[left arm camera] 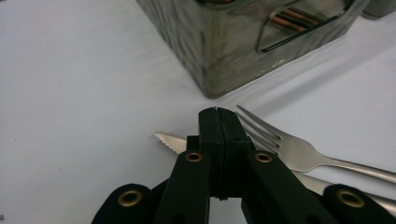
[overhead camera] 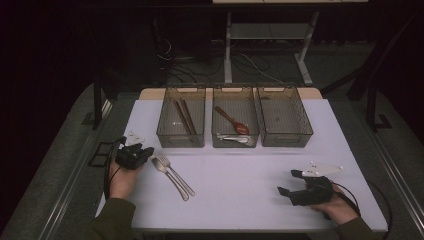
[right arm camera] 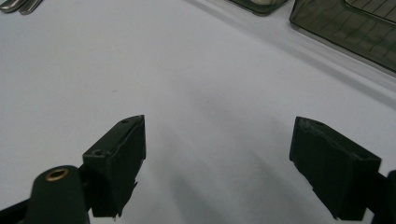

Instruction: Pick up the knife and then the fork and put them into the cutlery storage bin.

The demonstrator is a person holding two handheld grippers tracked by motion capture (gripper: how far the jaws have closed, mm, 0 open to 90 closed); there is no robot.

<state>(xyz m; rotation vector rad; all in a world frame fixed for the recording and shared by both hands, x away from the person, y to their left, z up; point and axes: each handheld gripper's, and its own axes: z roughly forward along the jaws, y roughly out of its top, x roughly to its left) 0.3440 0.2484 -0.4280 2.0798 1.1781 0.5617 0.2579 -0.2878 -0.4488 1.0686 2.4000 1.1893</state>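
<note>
A metal fork (overhead camera: 177, 176) and a knife (overhead camera: 169, 178) lie side by side on the white table (overhead camera: 240, 195), left of centre. My left gripper (overhead camera: 148, 150) sits just left of their heads, low over the table. In the left gripper view its jaws (left arm camera: 219, 116) are pressed together with nothing between them, and the fork (left arm camera: 289, 149) and the serrated knife tip (left arm camera: 169, 141) lie right behind them. My right gripper (overhead camera: 287, 182) rests at the front right with its jaws (right arm camera: 219, 158) wide apart over bare table, holding nothing.
Three smoky see-through bins stand in a row at the back. The left bin (overhead camera: 180, 144) holds brown chopsticks (overhead camera: 184, 117). In the middle bin (overhead camera: 235, 146) lie a red-brown spoon (overhead camera: 232, 121) and metal spoons. A dark floor with cables lies beyond the right bin (overhead camera: 287, 142).
</note>
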